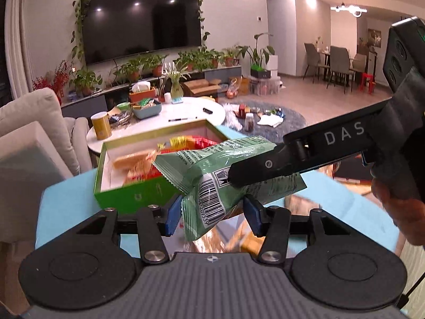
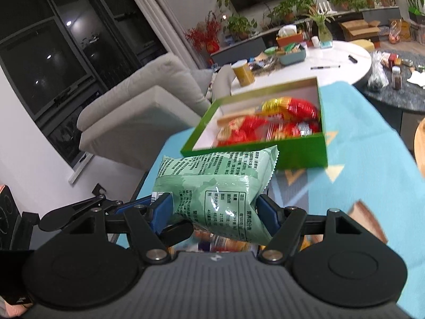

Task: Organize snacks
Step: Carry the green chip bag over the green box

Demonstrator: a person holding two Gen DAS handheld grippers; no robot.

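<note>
Above the turquoise patterned tabletop [image 2: 358,164], held clear of the surface: a pale green snack packet [image 1: 212,183], printed with small text and a barcode. Gripped by both tools at once. Left gripper [image 1: 212,212] clamped on the barcode end, blue pads [image 1: 171,216] pressing the crumpled foil from either side. Right gripper [image 2: 215,210] clenched on the opposite end, jaws closed around the bulging packet [image 2: 212,186], its arm reaching in from the right edge of the left wrist view. Just beyond the packet, resting on the tabletop: an open green box [image 2: 302,151] with a white interior, already holding red and yellow snack packs [image 2: 287,117], blurred. Farther back, a round white table [image 1: 191,114] carrying a yellow canister [image 1: 101,125], a teal basket and a pen.
</note>
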